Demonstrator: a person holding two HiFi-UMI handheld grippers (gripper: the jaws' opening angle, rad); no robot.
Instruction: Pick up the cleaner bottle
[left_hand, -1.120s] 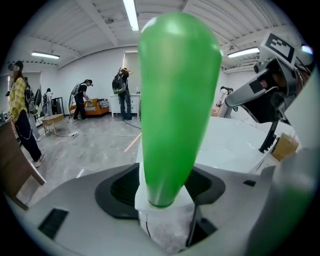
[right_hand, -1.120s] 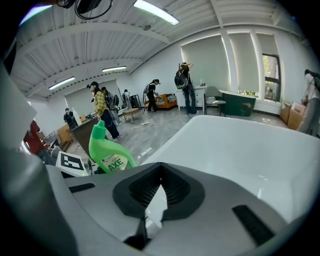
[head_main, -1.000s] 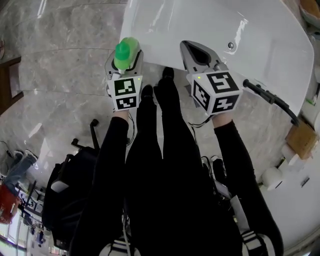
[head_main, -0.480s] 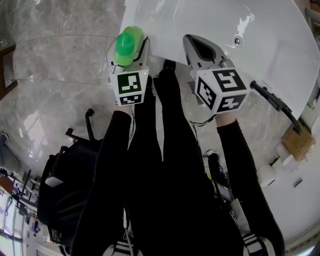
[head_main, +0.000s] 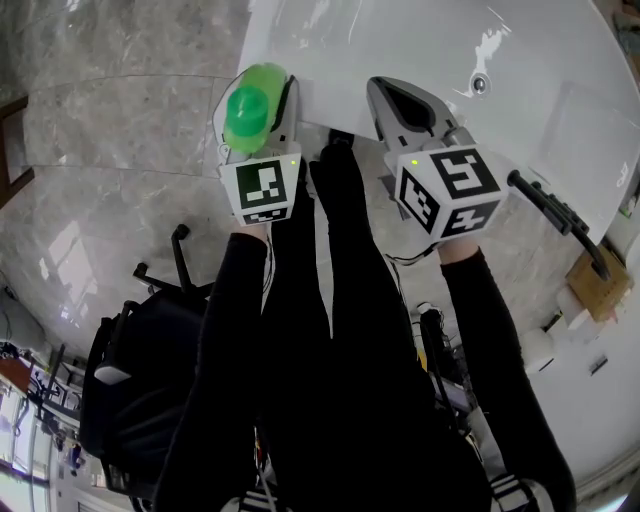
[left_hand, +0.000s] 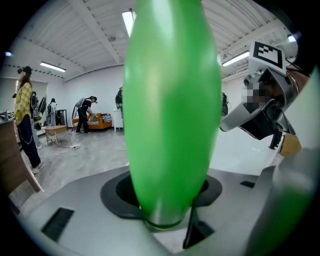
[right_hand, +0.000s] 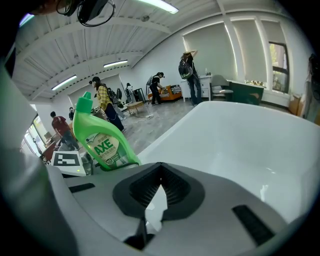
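The fingers of the left gripper (head_main: 258, 118) have just been closing and now press on the two sides of the green plastic cleaner bottle (left_hand: 170, 110), which fills the middle of the left gripper view. The bottle's long axis runs close to vertical: its base sits down at the fingers and its rounded green cap (head_main: 247, 108) points up at the head camera. From the right gripper view the bottle leans slightly, its bent neck is at the top and its printed label faces the right gripper. It hangs in the air above the floor, just beside the rim of the bathtub.

The fingers of the right gripper (head_main: 398, 98) are together at their tips with nothing between them. This gripper hovers over the near rim of the tub, apart from the bottle.

The white glossy bathtub (head_main: 430, 40) spreads ahead of both grippers. Under and left of them lies a grey marble-patterned floor (head_main: 120, 130). A black wheeled chair (head_main: 140, 370) stands at the lower left and a brown cardboard box (head_main: 597, 285) at the right edge. The room is large and open, with a white ribbed ceiling (right_hand: 100, 45), strip lights and several people standing far off.
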